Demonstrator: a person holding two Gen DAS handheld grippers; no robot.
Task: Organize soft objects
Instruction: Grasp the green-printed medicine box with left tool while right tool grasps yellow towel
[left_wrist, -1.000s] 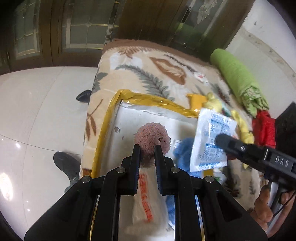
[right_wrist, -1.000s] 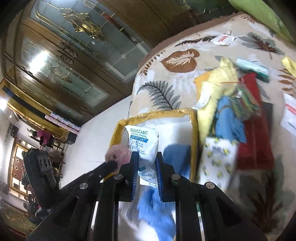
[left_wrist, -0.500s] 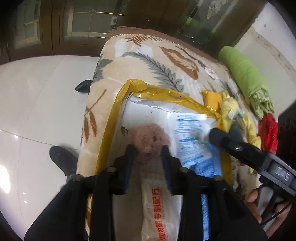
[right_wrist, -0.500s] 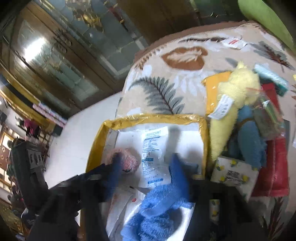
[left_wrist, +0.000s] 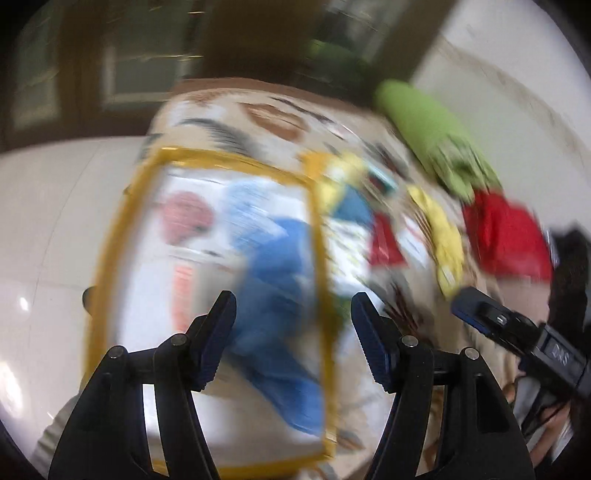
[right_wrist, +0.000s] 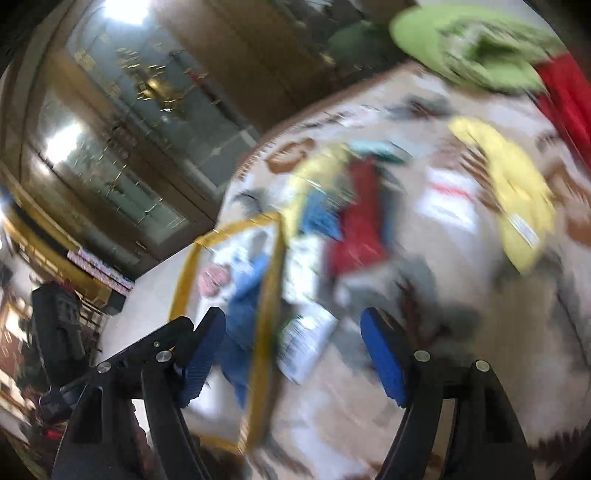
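Blue cloth in yellow-edged box, beyond spread, empty left tool

Left gripper fingers spread, empty; right gripper likewise.

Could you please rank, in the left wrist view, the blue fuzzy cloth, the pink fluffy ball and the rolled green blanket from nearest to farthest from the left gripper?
1. Blue fuzzy cloth, in the yellow-rimmed box, right at the open left gripper.
2. Pink fluffy ball, farther back in the box, left side.
3. Rolled green blanket, far right by the wall.
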